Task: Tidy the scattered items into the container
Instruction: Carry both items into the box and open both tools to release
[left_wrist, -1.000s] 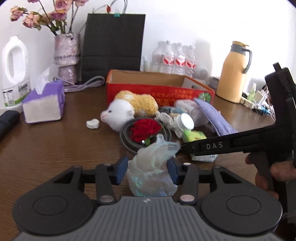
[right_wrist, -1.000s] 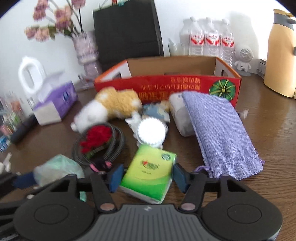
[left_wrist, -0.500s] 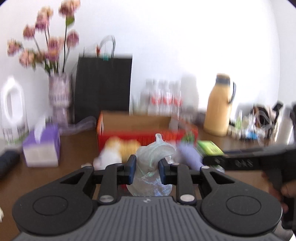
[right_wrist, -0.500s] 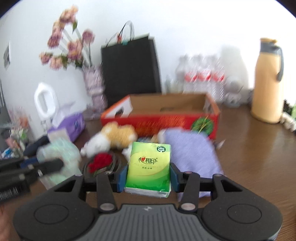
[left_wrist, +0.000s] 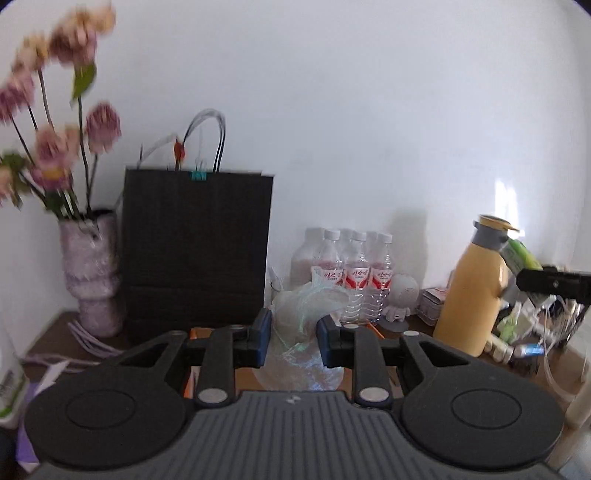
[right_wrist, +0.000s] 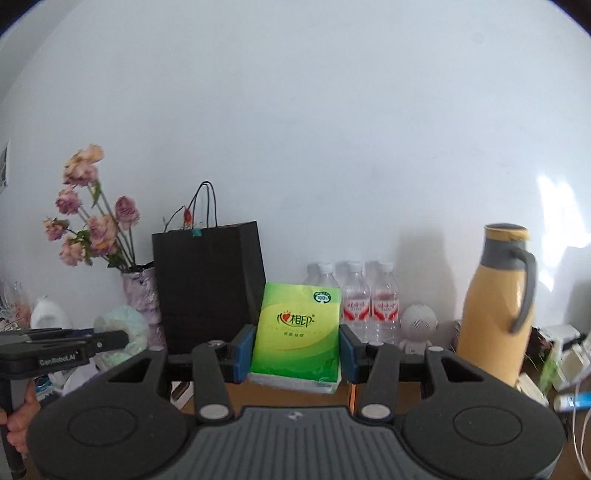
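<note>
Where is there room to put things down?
The floor of the cardboard box, under the green tissue pack, looks bare. Along the wall it is crowded: vase, black bag, bottles, yellow flask, then tangled cables.

Crumpled translucent plastic bag (left_wrist: 300, 314), pinched between blue pads; green tissue pack (right_wrist: 295, 328), upright, label forward, clamped likewise above the cardboard box (right_wrist: 280, 397).
</note>
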